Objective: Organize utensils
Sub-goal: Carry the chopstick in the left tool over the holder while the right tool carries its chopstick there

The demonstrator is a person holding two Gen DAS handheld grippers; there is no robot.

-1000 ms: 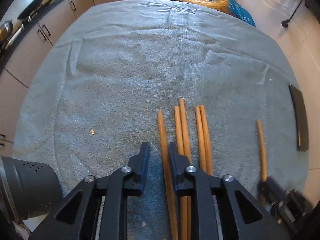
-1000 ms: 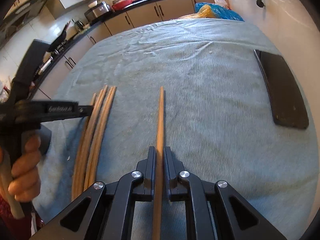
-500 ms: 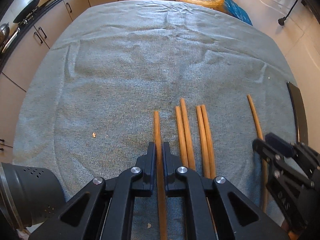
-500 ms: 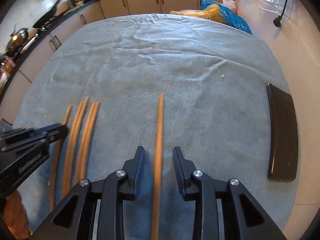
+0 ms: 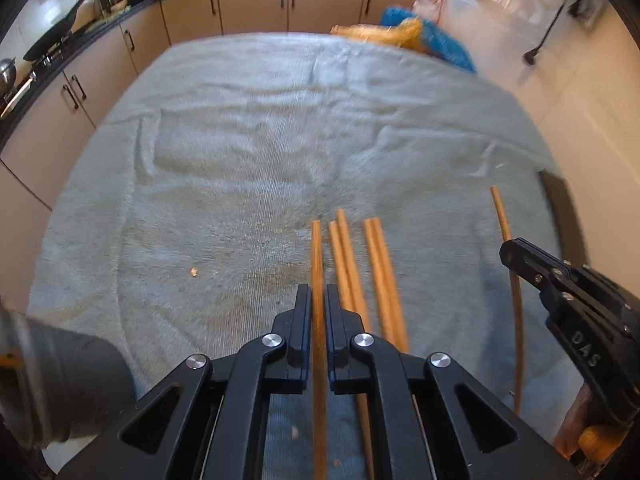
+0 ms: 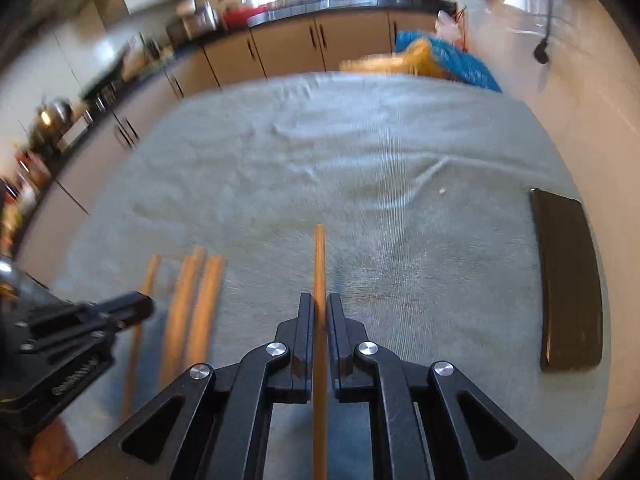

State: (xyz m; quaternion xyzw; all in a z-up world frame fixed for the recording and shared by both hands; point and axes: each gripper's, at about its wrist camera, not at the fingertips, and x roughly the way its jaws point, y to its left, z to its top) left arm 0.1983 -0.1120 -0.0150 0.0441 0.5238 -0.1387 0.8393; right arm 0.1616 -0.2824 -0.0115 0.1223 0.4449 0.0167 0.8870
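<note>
Each gripper, left gripper (image 5: 319, 308) and right gripper (image 6: 320, 316), is clamped mid-shaft on one chopstick (image 5: 316, 256): likely light, stiff, smooth wood, prone to pivoting.

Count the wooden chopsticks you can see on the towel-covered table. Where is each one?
6. One in the left claw, gripping chopstick; four lying just right of it in two pairs; one in the right claw, chopstick. None seems hidden.

The letters "DAS" stand in raised relief on the black body of the right gripper (image 5: 505, 249), seen from the left wrist camera; white lettering on the left gripper (image 6: 146, 306) is too blurred to read. Nothing else legible.
</note>
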